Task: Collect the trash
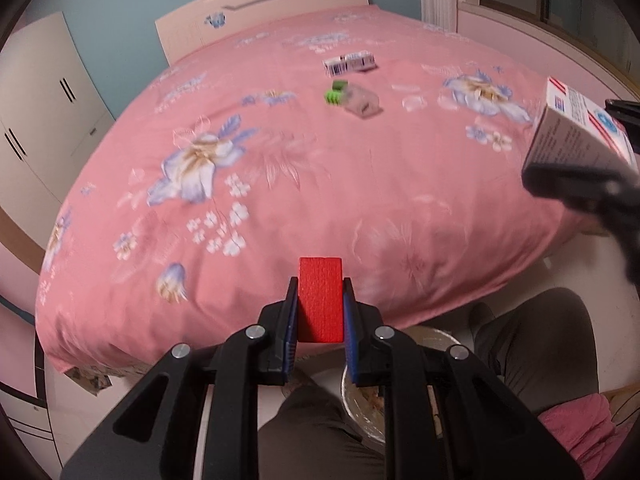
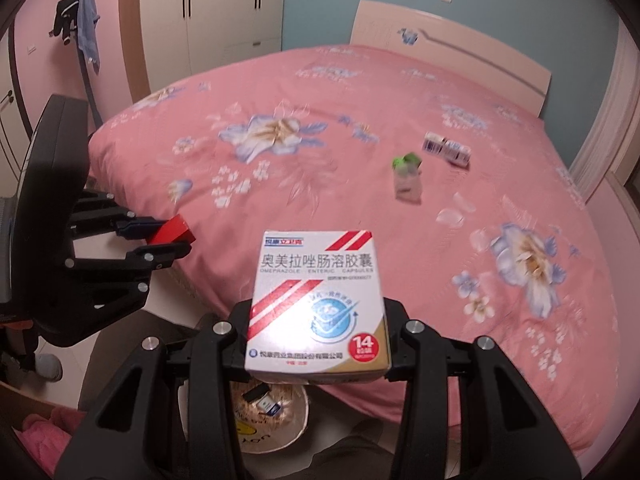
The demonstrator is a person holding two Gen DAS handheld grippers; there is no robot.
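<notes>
Our left claw (image 1: 320, 312) is clamped on a red block (image 1: 321, 300), its blue pads pressed to both sides. Our right claw (image 2: 318, 316) grips a white medicine box (image 2: 318, 304), held upright between the fingers. Both hang over the near edge of the pink bed (image 2: 360, 208). Below the claws on the floor sits a round bin (image 2: 276, 420) with scraps in it. Well ahead on the bed lie a green-capped bottle (image 1: 354, 100) and, just beyond it, a small carton (image 1: 350, 62).
</notes>
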